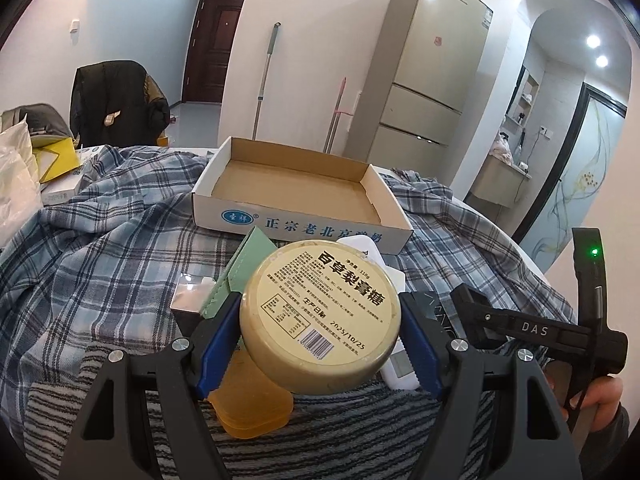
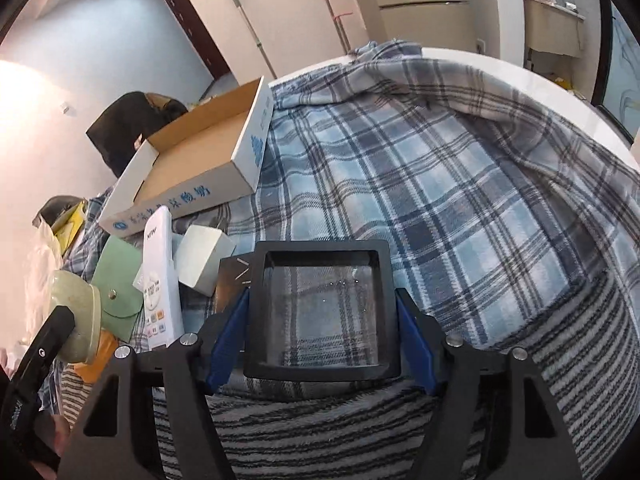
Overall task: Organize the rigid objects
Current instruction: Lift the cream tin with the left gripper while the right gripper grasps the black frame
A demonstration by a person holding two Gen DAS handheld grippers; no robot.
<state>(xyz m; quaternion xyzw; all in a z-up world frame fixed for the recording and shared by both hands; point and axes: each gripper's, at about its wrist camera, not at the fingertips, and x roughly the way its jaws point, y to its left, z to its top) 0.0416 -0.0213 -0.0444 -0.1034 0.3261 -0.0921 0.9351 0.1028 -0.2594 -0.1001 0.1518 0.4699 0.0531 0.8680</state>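
Observation:
My left gripper (image 1: 320, 336) is shut on a round cream candy tin (image 1: 320, 312) with a printed label, held tilted above the table. The tin also shows at the left of the right wrist view (image 2: 76, 312). My right gripper (image 2: 322, 320) is shut on a black-framed clear square box (image 2: 322, 308), held over the plaid cloth. An empty white cardboard tray (image 1: 296, 192) stands behind the pile; it also shows in the right wrist view (image 2: 200, 160). A green pouch (image 2: 120, 280), white remote (image 2: 158, 280), white box (image 2: 204, 258) and orange container (image 1: 252, 408) lie in a pile.
A blue plaid cloth (image 2: 420, 180) over a striped towel (image 2: 320, 432) covers the round white table (image 2: 520, 76). Bags and boxes (image 1: 48, 168) sit at the far left. A chair with a dark jacket (image 1: 116, 96), a fridge (image 1: 424, 68) and mops stand behind.

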